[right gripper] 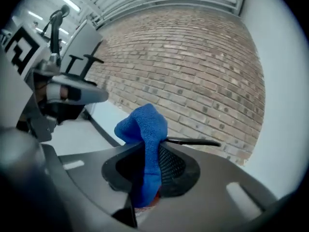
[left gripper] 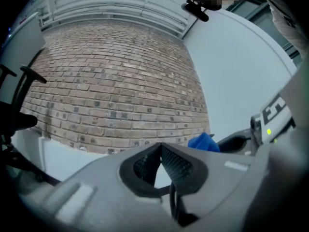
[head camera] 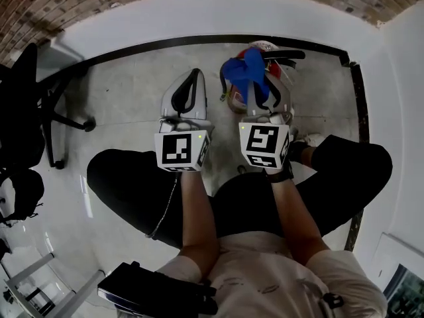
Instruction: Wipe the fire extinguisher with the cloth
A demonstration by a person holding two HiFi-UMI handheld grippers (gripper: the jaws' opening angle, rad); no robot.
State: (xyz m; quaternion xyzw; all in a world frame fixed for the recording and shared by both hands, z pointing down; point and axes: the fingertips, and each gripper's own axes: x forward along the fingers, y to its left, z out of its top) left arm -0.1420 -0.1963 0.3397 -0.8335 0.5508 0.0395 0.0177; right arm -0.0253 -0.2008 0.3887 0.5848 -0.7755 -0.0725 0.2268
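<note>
The right gripper [right gripper: 154,148] is clamped on the cloth [right gripper: 144,124], which hangs over the extinguisher [head camera: 283,55] at the far right by the wall. I cannot tell if they touch. The left gripper [left gripper: 160,148] is closed and empty. Most of the wiping seems left to do.

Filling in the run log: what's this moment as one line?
left tongs: shut, empty | right tongs: shut on blue cloth | fire extinguisher: below cloth | wipe contact: cannot tell
</note>
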